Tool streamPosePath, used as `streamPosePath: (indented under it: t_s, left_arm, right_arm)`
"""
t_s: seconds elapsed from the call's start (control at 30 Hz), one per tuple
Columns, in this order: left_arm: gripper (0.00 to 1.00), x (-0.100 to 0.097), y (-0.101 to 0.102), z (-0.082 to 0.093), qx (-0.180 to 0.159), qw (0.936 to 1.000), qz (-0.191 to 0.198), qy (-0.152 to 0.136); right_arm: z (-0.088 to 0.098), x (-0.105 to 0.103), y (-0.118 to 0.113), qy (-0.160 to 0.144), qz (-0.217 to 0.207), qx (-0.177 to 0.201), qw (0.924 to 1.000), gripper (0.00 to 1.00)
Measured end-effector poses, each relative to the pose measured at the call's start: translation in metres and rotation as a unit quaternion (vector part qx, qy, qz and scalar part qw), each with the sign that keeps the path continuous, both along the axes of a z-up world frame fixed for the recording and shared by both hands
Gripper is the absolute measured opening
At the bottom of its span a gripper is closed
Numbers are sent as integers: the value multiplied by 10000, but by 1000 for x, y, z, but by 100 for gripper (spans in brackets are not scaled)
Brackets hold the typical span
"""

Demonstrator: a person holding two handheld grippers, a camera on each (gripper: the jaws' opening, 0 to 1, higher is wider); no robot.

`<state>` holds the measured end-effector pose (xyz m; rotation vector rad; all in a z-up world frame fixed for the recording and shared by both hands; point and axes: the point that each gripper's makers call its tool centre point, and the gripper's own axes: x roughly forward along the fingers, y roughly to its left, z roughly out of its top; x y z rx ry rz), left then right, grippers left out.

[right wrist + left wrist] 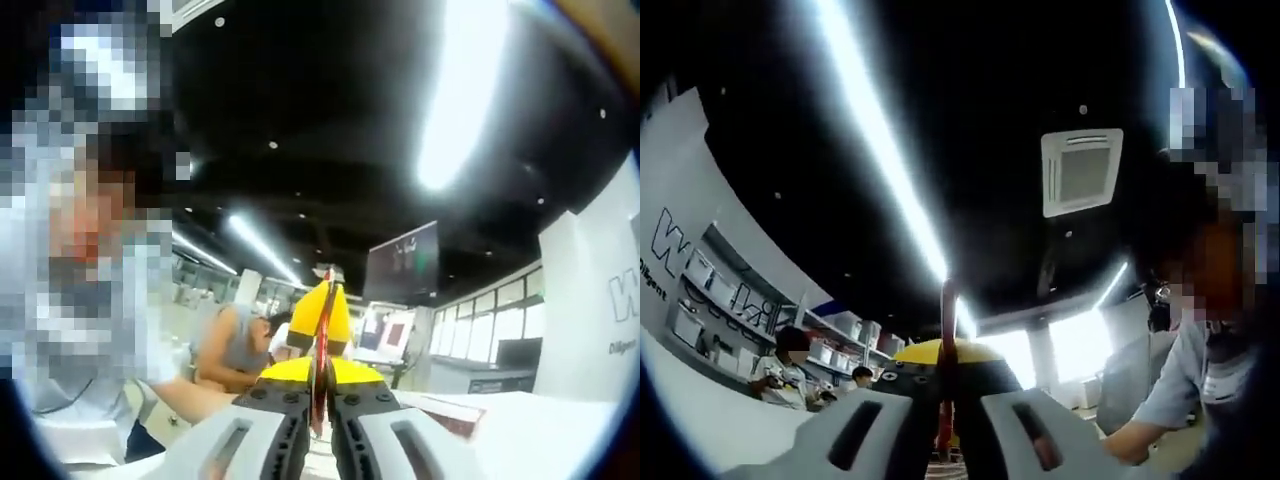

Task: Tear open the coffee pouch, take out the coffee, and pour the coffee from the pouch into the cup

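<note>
Both views point up toward the ceiling. In the left gripper view the coffee pouch (948,310) shows edge-on as a thin red strip rising from between my jaws. My left gripper (947,378) is shut on it, with yellow showing at the tips. In the right gripper view the same red pouch (321,400) runs edge-on down between my jaws, and my right gripper (321,378) is shut on it. Just beyond it, a yellow-tipped piece (325,305) clamps the strip from the far side; it looks like the left gripper. The pouch's faces are hidden.
A person in a grey shirt (1185,380) leans in at the right of the left gripper view and fills the left of the right gripper view (90,330). Other people (790,362) (240,350) sit farther back. A white tabletop (520,430) lies low right. Overhead are a ceiling vent (1081,170) and a light strip (880,140).
</note>
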<state>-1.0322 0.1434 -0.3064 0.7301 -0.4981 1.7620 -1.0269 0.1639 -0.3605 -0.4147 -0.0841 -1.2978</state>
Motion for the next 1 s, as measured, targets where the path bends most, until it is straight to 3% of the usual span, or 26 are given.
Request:
streamPosePath:
  t_s: [0.2,0.27,0.4,0.5,0.6,1.0]
  left_arm:
    - [10,1,5,-1,53,10000,-15,-69]
    - [10,-3,12,-8,-233,9996,163,-85]
    - [5,-1,15,-10,-337,9993,174,-39]
    - [5,-2,13,-8,-248,9996,122,-58]
    - [5,-6,9,-7,-190,9997,122,-79]
    - [10,-7,5,-6,-70,9998,62,-202]
  right_arm:
    - [1,-3,1,-202,61,115,9997,3]
    - [2,-3,2,-229,90,108,9996,3]
    - [0,-1,2,-211,93,138,9996,4]
    - [0,-2,1,-165,80,53,9998,10]
    - [-2,-1,1,-193,124,112,9997,4]
    - [-1,-5,4,-169,15,180,9997,3]
